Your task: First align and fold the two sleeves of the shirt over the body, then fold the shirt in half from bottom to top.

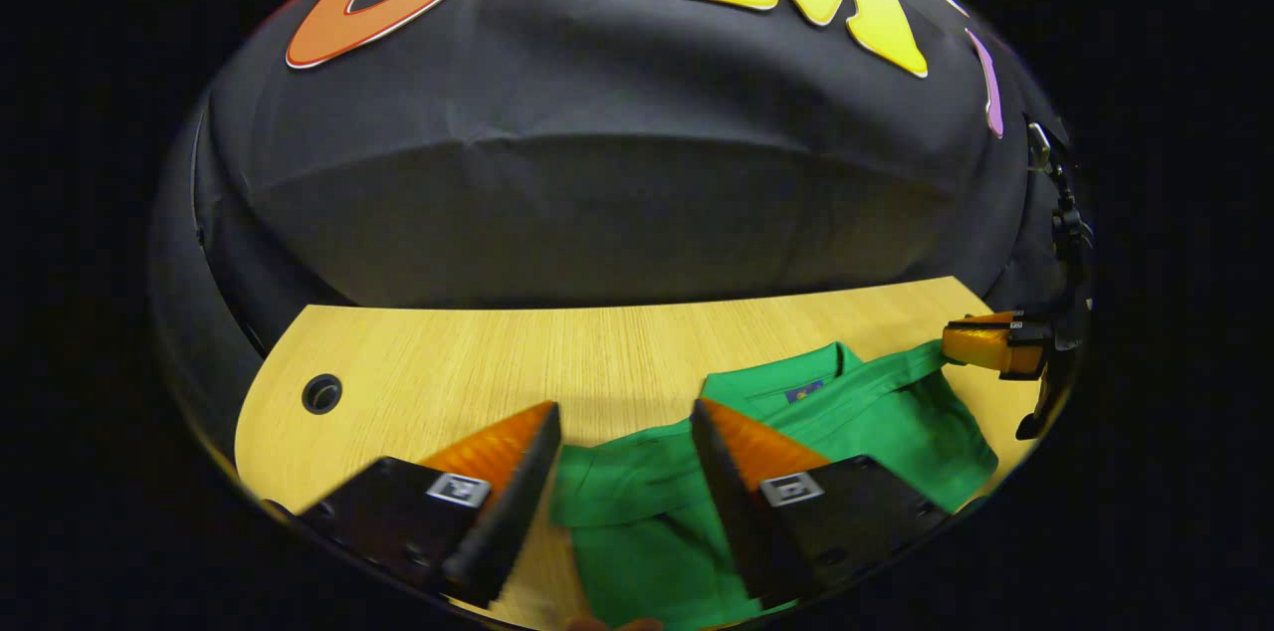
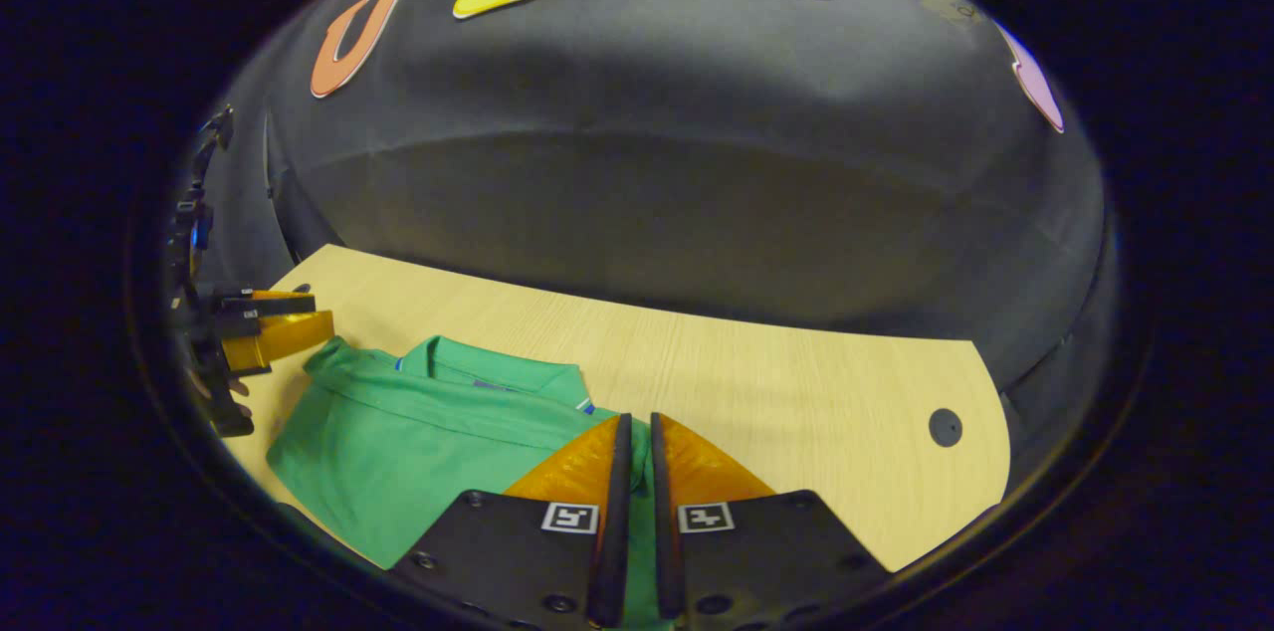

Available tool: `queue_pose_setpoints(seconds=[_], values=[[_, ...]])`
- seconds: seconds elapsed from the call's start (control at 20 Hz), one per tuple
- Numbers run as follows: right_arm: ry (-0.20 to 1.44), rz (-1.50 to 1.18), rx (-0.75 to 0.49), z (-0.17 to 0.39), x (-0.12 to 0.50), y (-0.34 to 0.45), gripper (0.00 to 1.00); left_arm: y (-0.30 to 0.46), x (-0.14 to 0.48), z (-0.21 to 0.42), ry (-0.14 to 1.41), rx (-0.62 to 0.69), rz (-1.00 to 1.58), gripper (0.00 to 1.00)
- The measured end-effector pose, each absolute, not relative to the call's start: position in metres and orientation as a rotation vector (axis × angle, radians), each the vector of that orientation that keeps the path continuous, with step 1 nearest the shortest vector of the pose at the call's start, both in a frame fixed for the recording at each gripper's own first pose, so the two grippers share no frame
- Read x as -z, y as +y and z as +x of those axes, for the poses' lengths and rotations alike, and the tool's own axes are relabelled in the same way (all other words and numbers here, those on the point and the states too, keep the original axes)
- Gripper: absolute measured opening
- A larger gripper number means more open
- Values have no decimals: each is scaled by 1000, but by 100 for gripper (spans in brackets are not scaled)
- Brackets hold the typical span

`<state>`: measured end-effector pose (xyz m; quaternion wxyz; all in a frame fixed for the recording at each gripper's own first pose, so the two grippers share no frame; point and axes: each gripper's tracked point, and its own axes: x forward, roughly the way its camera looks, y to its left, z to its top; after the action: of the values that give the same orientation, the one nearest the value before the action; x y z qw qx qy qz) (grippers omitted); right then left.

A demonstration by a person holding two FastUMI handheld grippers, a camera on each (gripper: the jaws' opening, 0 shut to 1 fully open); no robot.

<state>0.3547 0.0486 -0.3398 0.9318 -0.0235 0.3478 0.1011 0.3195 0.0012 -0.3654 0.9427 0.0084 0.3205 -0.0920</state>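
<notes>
shirt (image 2: 418, 432) of smooth green cloth lies creased on pale wood-grain table (image 2: 796, 392).

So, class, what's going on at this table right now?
A person is folding a green shirt on a wooden table, a gripper in each hand. The right gripper has its jaws nearly shut on shirt fabric. The left gripper hangs open over the other side of the shirt.

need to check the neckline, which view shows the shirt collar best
The right gripper view: the green shirt's collar lies whole and unblocked there, left of the right gripper. In the left gripper view the collar sits partly behind a finger of the open left gripper.
</notes>
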Motion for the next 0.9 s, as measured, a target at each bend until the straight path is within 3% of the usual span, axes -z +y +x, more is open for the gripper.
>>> queue_pose_setpoints(seconds=[0.05,0.2,0.55,0.9], values=[[701,-41,-192,352,337,48,36,5,360,317,651,166,17,96],[649,-45,-133,340,314,38,100,11,334,308,611,138,-26,99],[487,-38,-114,281,200,27,98,30,196,261,422,75,-50,99],[201,-51,-66,179,37,20,98,15,42,159,203,69,-54,98]])
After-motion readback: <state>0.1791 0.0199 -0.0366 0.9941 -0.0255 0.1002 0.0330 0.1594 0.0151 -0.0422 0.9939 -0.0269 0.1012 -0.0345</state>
